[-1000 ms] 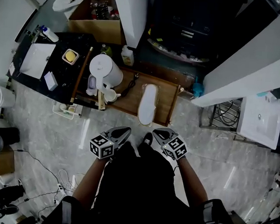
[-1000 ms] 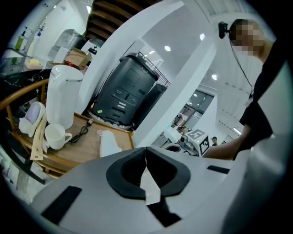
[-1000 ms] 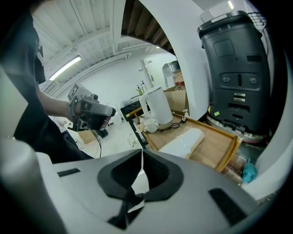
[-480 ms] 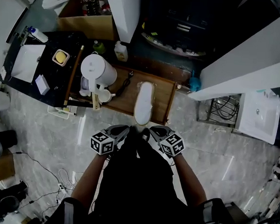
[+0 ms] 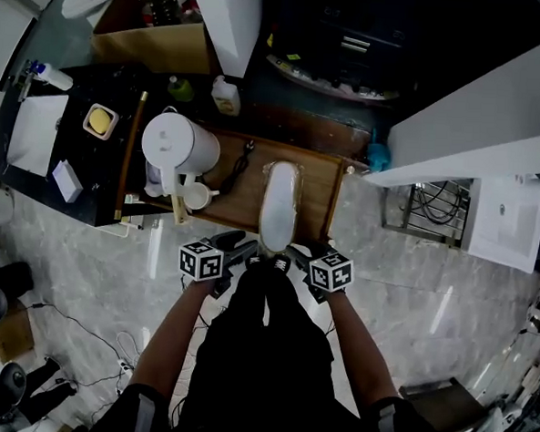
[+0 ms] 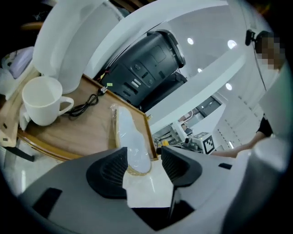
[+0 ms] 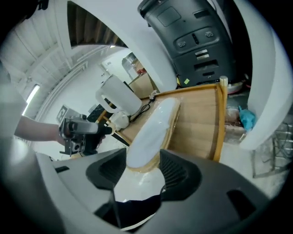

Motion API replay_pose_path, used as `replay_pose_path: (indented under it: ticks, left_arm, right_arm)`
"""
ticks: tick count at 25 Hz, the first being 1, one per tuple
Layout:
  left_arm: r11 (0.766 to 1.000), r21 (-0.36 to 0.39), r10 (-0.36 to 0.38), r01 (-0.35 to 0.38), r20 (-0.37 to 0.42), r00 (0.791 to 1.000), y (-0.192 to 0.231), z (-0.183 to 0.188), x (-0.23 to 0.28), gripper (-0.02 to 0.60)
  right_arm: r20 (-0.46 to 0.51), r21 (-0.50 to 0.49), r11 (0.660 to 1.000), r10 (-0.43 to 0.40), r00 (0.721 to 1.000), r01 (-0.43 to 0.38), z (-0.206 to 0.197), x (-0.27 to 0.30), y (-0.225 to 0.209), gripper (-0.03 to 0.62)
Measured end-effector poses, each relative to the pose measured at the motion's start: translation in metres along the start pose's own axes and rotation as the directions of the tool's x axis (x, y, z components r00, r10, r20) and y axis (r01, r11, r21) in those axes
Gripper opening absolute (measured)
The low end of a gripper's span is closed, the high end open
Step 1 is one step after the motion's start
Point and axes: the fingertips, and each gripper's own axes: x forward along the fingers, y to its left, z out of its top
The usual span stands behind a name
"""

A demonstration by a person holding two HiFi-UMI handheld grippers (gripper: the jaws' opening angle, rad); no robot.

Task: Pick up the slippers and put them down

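Note:
A pair of white slippers (image 5: 278, 205) in clear wrap lies lengthwise on a wooden tray (image 5: 321, 194), its near end reaching the tray's front edge. My left gripper (image 5: 238, 251) and right gripper (image 5: 304, 256) flank that near end from either side. In the left gripper view the slippers (image 6: 130, 136) lie just ahead of the left gripper (image 6: 144, 159), whose jaws have just been opening. The right gripper view shows the slippers (image 7: 153, 124) reaching toward the gap of the right gripper (image 7: 143, 164), also just opened. Neither gripper's pads press on the slippers.
On the tray's left stand a white kettle (image 5: 173, 144) and a white mug (image 5: 197, 196), with a black cable (image 5: 242, 161) between them and the slippers. A black counter (image 5: 44, 174) lies further left. White furniture (image 5: 479, 146) borders the right.
Both grippers have dropped and moved forward to the slippers' near end. Their jaws, shut in the earlier frames, now stand apart.

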Motion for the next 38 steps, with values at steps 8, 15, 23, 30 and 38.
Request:
replay_pose_path:
  ticks: [8, 15, 23, 30, 38]
  left_arm:
    - [1.0, -0.003, -0.015, 0.015, -0.174, 0.985, 0.043, -0.002, 0.053, 0.284]
    - [0.999, -0.01, 0.026, -0.031, -0.309, 0.951, 0.073, -0.011, 0.078, 0.283]
    - [0.991, -0.129, -0.088, 0.045, -0.358, 0.93, 0.058, -0.014, 0.095, 0.282]
    - [0.989, -0.128, -0.114, 0.079, -0.298, 0.948, 0.049, -0.012, 0.078, 0.237]
    - [0.982, -0.063, -0.189, 0.18, -0.19, 0.963, 0.01, 0.019, 0.035, 0.145]
  right_arm:
    - [0.005, 0.157, 0.987, -0.029, 1.0, 0.028, 0.013, 0.034, -0.033, 0.249]
    - [-0.046, 0.207, 0.978, 0.007, 0.999, 0.003, 0.008, 0.053, -0.034, 0.249]
    - [-0.022, 0.269, 0.96, 0.082, 0.996, -0.073, 0.008, 0.06, -0.023, 0.203]
    - [0.004, 0.253, 0.961, 0.117, 0.993, -0.114, 0.008, 0.049, -0.009, 0.164]
    - [0.096, 0.2, 0.954, 0.209, 0.973, -0.224, 0.035, 0.015, 0.028, 0.147]
